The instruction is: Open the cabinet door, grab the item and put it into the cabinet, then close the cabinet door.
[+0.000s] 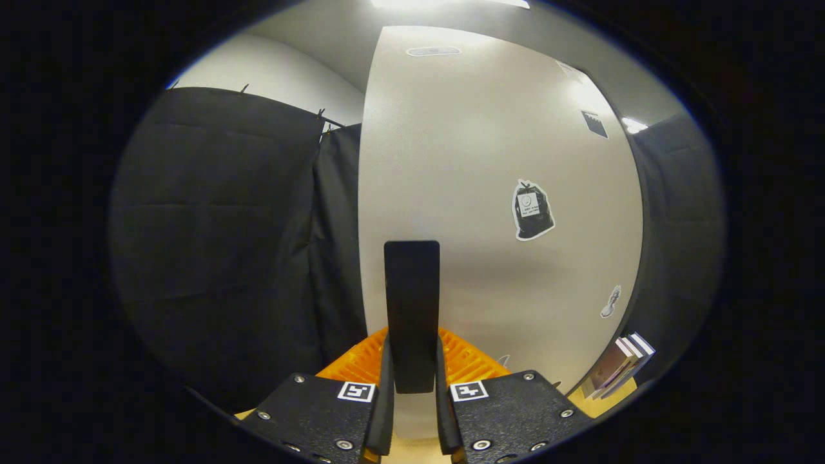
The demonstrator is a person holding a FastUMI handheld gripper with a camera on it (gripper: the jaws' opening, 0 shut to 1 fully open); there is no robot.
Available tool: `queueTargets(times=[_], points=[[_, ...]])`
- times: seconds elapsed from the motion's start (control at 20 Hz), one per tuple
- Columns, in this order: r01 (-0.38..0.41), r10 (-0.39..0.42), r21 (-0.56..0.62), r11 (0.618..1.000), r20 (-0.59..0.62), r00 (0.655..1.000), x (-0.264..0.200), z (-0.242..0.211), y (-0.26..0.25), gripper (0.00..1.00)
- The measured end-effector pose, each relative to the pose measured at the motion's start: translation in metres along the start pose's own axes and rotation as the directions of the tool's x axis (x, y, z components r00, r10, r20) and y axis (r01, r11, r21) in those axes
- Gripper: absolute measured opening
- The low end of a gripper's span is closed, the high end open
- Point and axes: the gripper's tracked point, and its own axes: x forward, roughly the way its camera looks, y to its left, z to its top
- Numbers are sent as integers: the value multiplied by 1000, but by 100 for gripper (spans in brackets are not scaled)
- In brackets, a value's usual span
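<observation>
Black cloth hung left of the pale cabinet door [490, 193]. My gripper [412, 380] was closed on the door's dark upright handle [412, 309], both fingers pressing its lower end.

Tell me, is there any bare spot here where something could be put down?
Little shows. A strip of wooden surface lies bare under the gripper, shut on the door's black handle. Another patch borders the stacked books. The white cabinet door crowds everything ahead.
</observation>
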Motion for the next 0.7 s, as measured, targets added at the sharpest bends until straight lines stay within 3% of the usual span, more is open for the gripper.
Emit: queueTargets(times=[0.7], points=[[10,-10,6,1000,-17,1000,-36,-2,-18,26]])
